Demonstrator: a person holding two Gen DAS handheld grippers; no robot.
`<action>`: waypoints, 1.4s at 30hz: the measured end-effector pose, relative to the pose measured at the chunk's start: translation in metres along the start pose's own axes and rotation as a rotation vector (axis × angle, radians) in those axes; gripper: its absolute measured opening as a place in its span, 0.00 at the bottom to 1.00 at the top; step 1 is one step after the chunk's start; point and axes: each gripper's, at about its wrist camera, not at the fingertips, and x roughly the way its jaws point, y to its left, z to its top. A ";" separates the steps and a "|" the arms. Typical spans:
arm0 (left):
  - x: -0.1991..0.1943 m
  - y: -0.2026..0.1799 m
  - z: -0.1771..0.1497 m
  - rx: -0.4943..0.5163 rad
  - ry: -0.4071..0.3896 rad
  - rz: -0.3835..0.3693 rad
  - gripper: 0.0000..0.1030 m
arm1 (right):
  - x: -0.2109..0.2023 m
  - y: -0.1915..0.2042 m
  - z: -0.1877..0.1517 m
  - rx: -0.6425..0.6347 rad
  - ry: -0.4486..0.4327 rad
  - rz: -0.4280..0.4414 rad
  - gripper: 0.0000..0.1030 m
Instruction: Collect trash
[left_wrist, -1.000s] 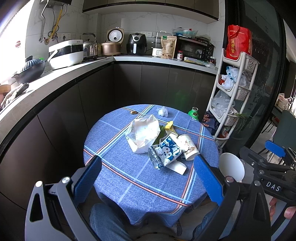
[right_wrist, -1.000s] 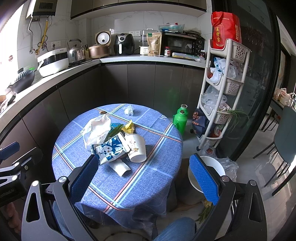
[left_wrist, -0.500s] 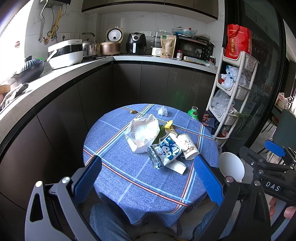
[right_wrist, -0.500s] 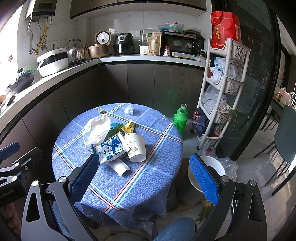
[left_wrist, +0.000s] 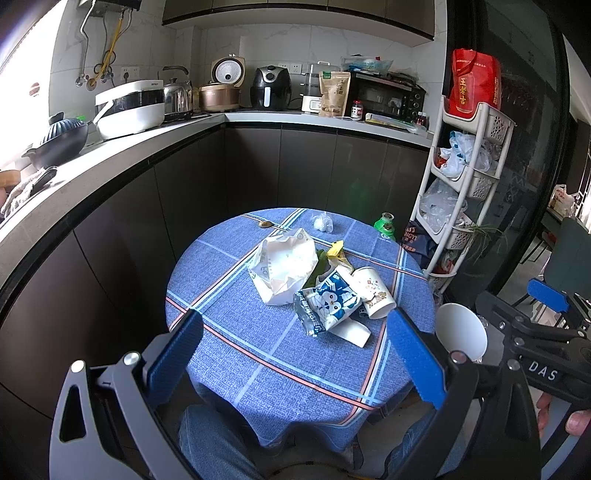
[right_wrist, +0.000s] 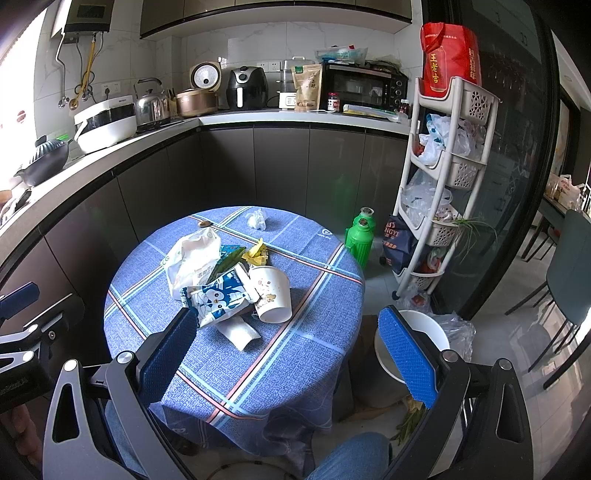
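While both grippers hang above the near edge of the round table (right_wrist: 295, 354), nothing has been picked up: the left gripper (left_wrist: 295, 354) and the right gripper (right_wrist: 288, 354) each have their blue pads spread wide and empty. The trash sits heaped mid-table: a white plastic bag (right_wrist: 192, 258), a blue cartoon snack wrapper (right_wrist: 218, 295) lying on a white paper scrap (right_wrist: 240, 332), a tipped paper cup (right_wrist: 273, 291) touching the wrapper, yellow and green scraps (right_wrist: 255, 254) behind, and 1 crumpled tissue (right_wrist: 256, 219) apart at the far side. A white bin (right_wrist: 421, 332) stands on the floor just right of the table. A good first grab is probably the cup, pinching 1 wall at its open rim with the right gripper, since the bin is on that side; thin wrappers may slip, so close on a fold.
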 end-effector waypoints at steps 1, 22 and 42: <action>0.000 -0.001 0.000 0.000 0.000 0.000 0.96 | 0.000 -0.001 0.000 0.000 0.000 0.000 0.92; 0.006 -0.015 0.001 -0.003 0.014 -0.004 0.96 | 0.010 0.002 0.003 0.000 0.014 0.007 0.92; 0.158 0.027 -0.018 -0.068 0.266 -0.219 0.89 | 0.193 0.000 -0.029 -0.027 0.230 0.197 0.90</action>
